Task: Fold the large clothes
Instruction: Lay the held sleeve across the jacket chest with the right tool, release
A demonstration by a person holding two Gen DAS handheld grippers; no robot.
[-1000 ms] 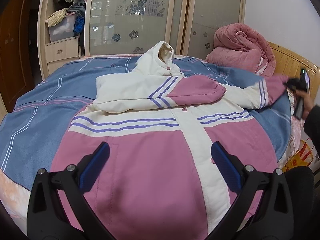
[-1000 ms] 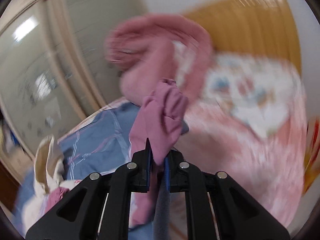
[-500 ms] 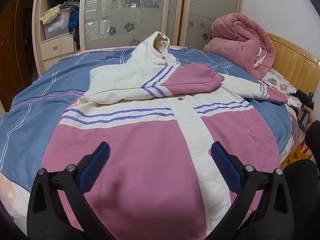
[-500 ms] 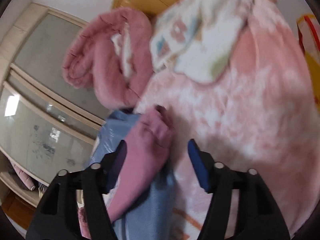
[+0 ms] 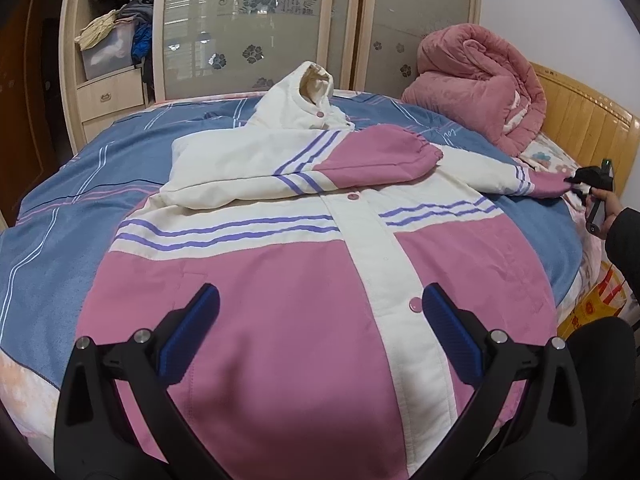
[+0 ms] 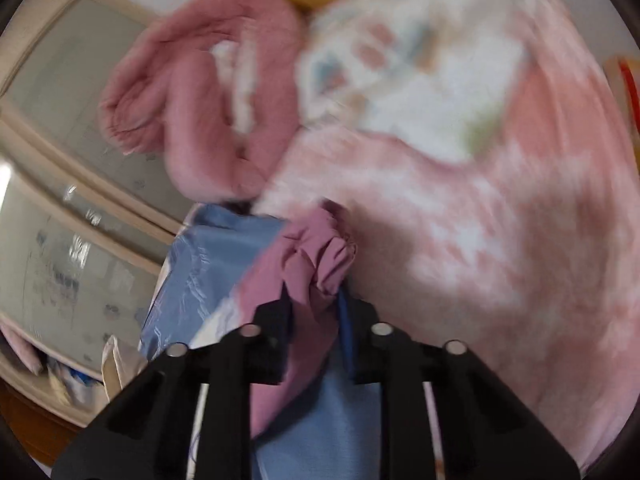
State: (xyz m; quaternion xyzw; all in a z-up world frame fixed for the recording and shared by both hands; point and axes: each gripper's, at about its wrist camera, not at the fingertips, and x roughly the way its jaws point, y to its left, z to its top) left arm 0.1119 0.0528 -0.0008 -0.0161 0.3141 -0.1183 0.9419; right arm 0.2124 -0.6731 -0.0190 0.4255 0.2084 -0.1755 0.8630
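The right gripper [image 6: 312,300] (tilted downward) was closing on the jacket [image 5: 304,288] cuff [image 6: 320,256] at far right; the left gripper [image 5: 320,328] hovered wide, empty. One jacket, two sleeves.

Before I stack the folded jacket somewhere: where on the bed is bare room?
Bare blue bedspread lies left of the jacket, toward the wardrobe. A smaller strip lies between hood and quilt. The right side is crowded: outstretched sleeve, right gripper, quilt.

Around us: bedroom furnishings.
We see a rolled pink quilt [image 5: 480,88] by the wooden headboard [image 5: 580,120], a blue bedspread [image 5: 80,200], and a glass-doored wardrobe [image 5: 248,28].
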